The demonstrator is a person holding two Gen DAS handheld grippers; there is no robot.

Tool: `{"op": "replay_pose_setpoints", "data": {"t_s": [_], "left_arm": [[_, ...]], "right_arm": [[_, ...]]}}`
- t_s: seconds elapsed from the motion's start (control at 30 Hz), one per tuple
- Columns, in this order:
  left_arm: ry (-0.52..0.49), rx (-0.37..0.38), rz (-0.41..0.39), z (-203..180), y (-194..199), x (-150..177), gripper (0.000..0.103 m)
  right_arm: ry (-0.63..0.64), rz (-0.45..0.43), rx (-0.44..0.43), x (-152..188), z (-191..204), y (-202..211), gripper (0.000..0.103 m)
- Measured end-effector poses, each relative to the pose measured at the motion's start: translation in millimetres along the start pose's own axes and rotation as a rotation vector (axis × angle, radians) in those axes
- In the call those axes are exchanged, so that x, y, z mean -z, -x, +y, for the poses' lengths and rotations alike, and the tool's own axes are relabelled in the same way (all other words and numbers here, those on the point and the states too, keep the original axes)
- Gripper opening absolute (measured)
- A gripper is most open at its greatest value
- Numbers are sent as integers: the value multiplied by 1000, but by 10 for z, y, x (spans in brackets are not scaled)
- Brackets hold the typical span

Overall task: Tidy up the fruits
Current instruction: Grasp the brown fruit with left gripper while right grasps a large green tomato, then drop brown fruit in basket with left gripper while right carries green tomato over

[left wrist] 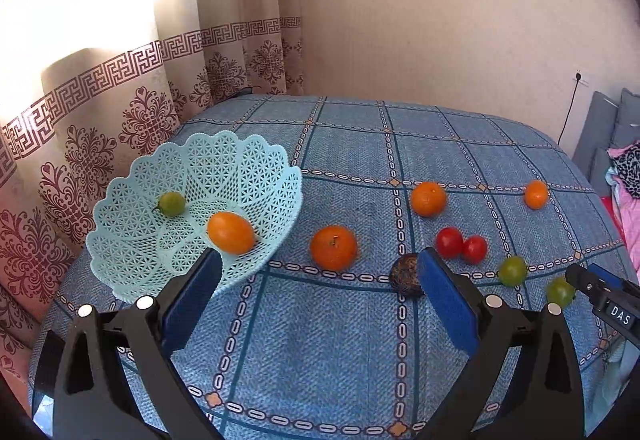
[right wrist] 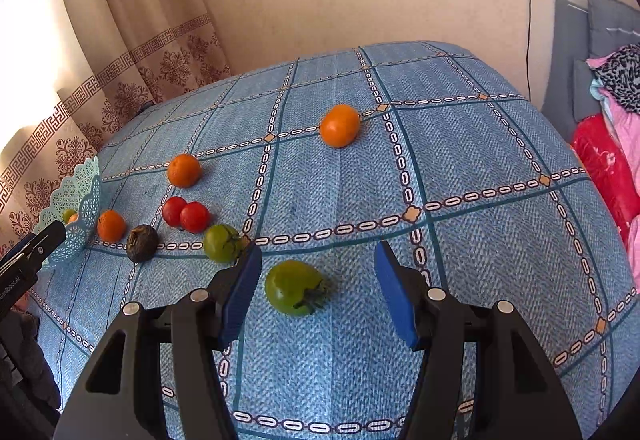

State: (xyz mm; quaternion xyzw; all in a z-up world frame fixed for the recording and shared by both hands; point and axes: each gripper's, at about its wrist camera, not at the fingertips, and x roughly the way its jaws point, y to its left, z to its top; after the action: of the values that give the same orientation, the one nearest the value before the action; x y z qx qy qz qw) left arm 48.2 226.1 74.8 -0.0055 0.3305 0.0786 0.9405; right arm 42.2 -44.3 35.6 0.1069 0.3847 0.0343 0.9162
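Sorting stands at an early stage: the pale blue lattice basket (left wrist: 256, 183), at centre left of the left wrist view, holds only two pieces, a green tomato (left wrist: 172, 203) and an orange fruit (left wrist: 231, 232). Nine pieces remain loose on the blue checked tabletop (left wrist: 440, 143): three oranges (left wrist: 333, 246) (left wrist: 428, 198) (left wrist: 536, 194), two red tomatoes touching each other (left wrist: 449, 242) (left wrist: 475, 249), a dark shrivelled fruit (left wrist: 406, 274), and two more green tomatoes (left wrist: 512, 270) (right wrist: 294, 287).

The left tongs (left wrist: 316, 292) stand wide open and empty, one pad at the basket's near rim, the other just beside the dark fruit. The right tongs (right wrist: 318, 290) are likewise open and empty, with the near green tomato lying between the pads, closer to the left one; contact is not evident.

Judgement: that tomato is the likely next pick. Its neighbour (right wrist: 221, 243) sits just beside the left pad and could be nudged. A patterned curtain (left wrist: 132, 107) hangs behind the basket; bedding (right wrist: 616, 127) lies at the right edge, clear of the work.
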Motion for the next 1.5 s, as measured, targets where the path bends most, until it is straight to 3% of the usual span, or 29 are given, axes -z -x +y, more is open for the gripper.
{"op": "replay_pose_setpoints", "data": {"t_s": [0.3,0.47,0.7,0.87,1.2,1.5], "left_arm": [[-97,77,84,-361,-273,112,96],[-129,137,167,-482,-537,119,74],[-100,218,243,-491,-791,122,55],[-109,215,224,-482,-812,137,45],[-127,224,200,-518,-689,213,43],[-129,224,171,-546,-566,242,43]], "right_arm": [[87,-6,4,110,89,-20,59],[83,-1,-6,116,84,-43,59],[62,9,-10,123,30,-67,59],[78,14,-2,131,78,-102,57],[123,48,-5,135,201,-217,40],[148,54,6,144,285,-266,34]]}}
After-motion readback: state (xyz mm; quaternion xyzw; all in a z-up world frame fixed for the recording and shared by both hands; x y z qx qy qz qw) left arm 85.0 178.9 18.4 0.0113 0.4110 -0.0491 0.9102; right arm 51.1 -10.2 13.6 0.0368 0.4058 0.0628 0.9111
